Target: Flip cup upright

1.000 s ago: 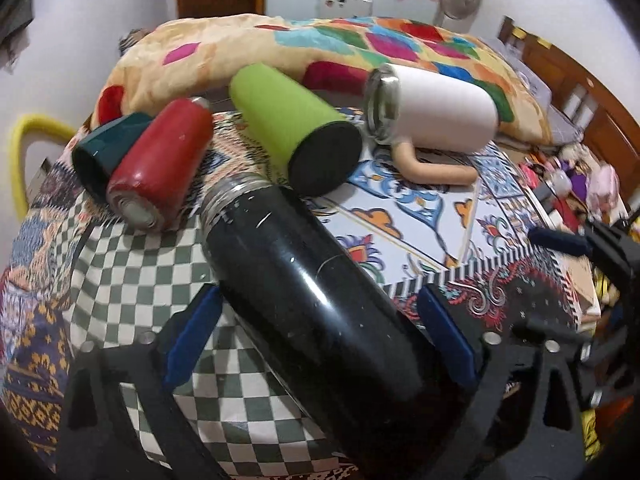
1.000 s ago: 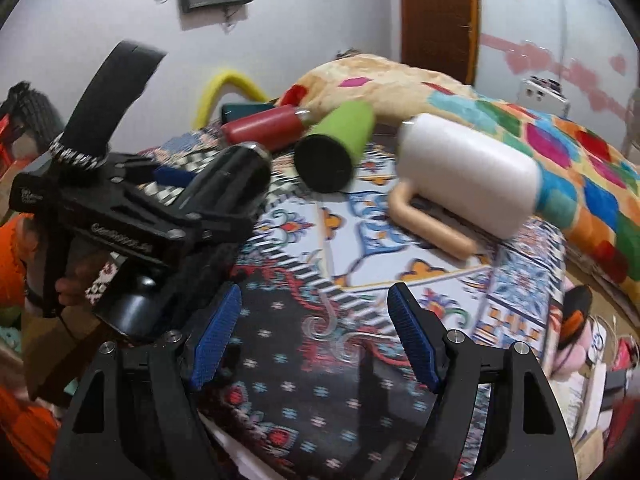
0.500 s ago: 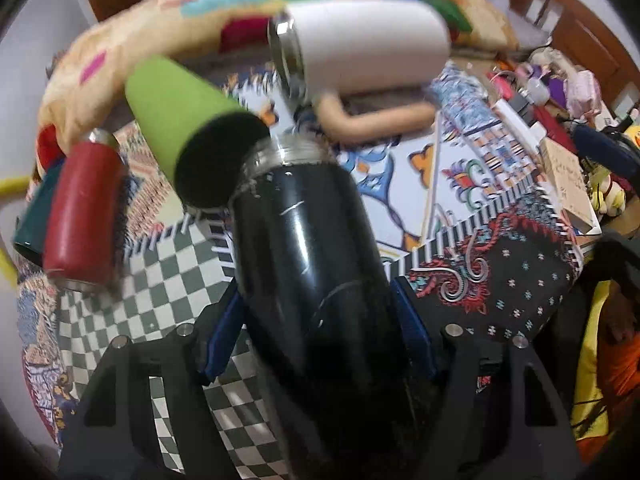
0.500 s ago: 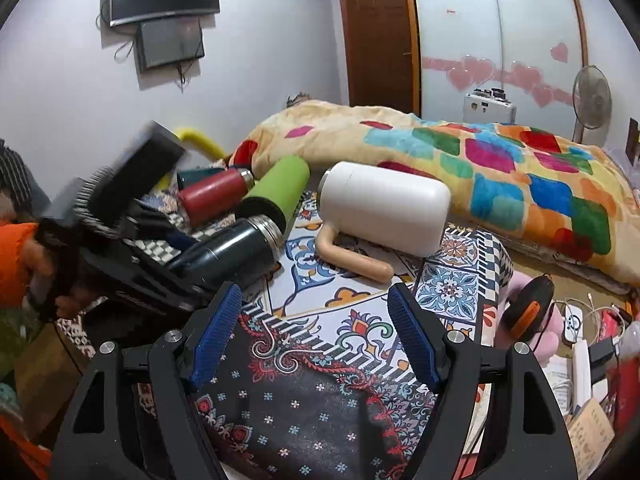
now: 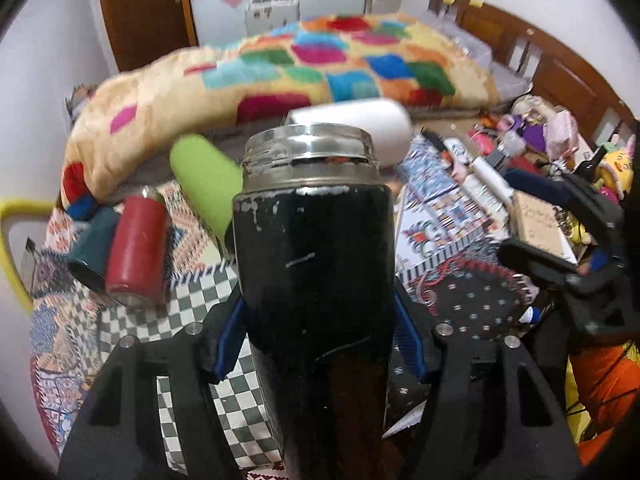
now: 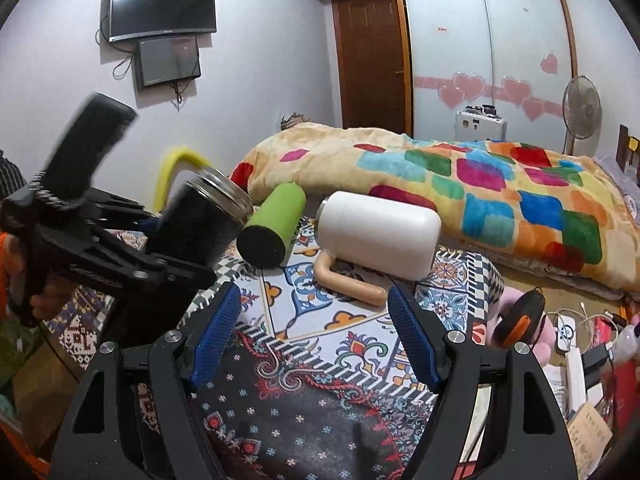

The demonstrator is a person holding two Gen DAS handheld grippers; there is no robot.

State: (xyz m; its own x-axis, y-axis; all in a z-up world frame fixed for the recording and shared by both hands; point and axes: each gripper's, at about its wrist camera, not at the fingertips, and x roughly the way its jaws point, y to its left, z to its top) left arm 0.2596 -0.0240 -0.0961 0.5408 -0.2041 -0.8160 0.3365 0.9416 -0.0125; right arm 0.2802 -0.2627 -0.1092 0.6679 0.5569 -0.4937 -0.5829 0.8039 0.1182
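My left gripper is shut on a black cup with a steel threaded rim. It holds the cup lifted off the table, tilted with the open rim up and away. The right wrist view shows the same cup leaning up to the right in the left gripper. My right gripper is open and empty above the patterned cloth. A green cup, a red cup, a teal cup and a white mug with a tan handle lie on their sides.
A patterned cloth covers the table. A colourful rolled blanket lies behind the cups. Cluttered boxes, toys and cables sit off the table's right side. A yellow chair back stands at the left.
My left gripper closed on the black cup, lifted it off the checked cloth and tipped it from lying flat toward upright. My right gripper has drawn back and stayed open.
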